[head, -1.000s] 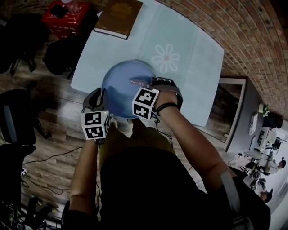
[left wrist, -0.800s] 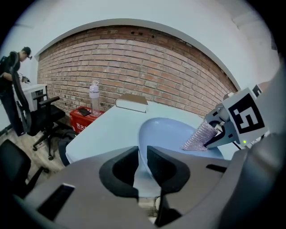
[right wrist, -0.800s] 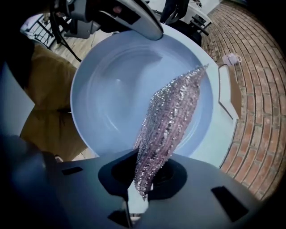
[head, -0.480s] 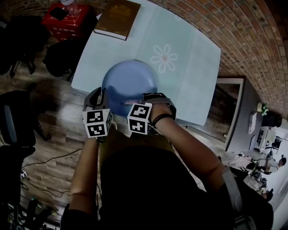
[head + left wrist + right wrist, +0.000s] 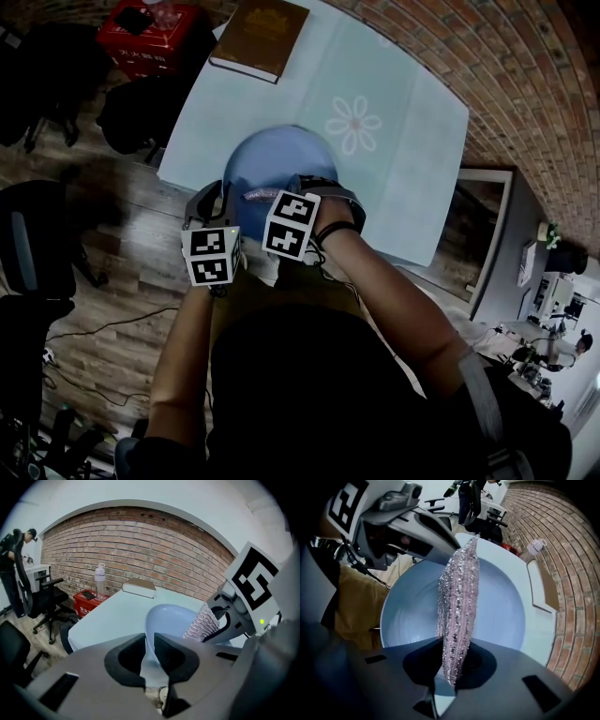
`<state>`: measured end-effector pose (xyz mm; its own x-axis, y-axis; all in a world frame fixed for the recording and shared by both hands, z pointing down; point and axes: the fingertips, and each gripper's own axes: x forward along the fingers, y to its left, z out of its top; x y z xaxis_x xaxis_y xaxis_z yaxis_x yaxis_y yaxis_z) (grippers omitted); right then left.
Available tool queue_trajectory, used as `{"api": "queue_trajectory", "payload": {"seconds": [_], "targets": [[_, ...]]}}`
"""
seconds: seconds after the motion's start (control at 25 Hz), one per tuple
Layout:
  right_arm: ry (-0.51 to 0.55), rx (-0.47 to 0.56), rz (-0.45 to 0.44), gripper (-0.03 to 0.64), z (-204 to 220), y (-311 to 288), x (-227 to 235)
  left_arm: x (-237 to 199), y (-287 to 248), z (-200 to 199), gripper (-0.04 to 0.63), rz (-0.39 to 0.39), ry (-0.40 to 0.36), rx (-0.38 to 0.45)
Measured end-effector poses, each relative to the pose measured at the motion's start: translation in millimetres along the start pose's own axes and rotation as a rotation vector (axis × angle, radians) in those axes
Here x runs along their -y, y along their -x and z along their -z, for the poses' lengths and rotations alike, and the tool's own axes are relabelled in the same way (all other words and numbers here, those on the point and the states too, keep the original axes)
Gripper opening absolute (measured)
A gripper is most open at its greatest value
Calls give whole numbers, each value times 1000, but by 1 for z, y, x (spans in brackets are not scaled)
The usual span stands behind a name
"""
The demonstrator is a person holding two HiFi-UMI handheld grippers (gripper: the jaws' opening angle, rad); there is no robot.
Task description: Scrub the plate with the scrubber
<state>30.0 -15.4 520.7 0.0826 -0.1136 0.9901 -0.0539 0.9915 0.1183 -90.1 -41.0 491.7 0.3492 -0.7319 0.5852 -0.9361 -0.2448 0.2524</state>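
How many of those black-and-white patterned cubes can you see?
2. One cube rides on the left gripper, just outside the blue plate's near rim. The other rides on the right gripper, over the plate's near part. None seems hidden.

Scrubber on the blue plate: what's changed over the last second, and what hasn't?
The right gripper pulled the scrubber across the plate from its middle toward the person, then pushed it slightly back out. Nothing was grabbed or released: it stays shut on the scrubber, and the left gripper stays clamped on the plate's rim. The book hasn't moved.
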Motion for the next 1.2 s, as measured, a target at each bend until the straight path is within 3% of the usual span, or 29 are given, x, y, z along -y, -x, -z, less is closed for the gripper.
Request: {"api": "queue_trajectory", "payload": {"seconds": [0.32, 0.52, 0.72, 0.92, 1.2], "targets": [[-78, 11, 195, 77, -6, -4, 70, -1, -1, -1, 69, 16, -16, -17], [-140, -15, 214, 77, 15, -7, 84, -1, -1, 0, 69, 30, -39, -41], [-147, -69, 228, 75, 44, -8, 74, -3, -2, 0, 69, 35, -27, -36], [-90, -111, 212, 75, 64, -5, 36, -1, 0, 2, 69, 28, -9, -31], [35, -64, 130, 75, 52, -1, -12, 0, -2, 2, 69, 15, 8, -22]]}}
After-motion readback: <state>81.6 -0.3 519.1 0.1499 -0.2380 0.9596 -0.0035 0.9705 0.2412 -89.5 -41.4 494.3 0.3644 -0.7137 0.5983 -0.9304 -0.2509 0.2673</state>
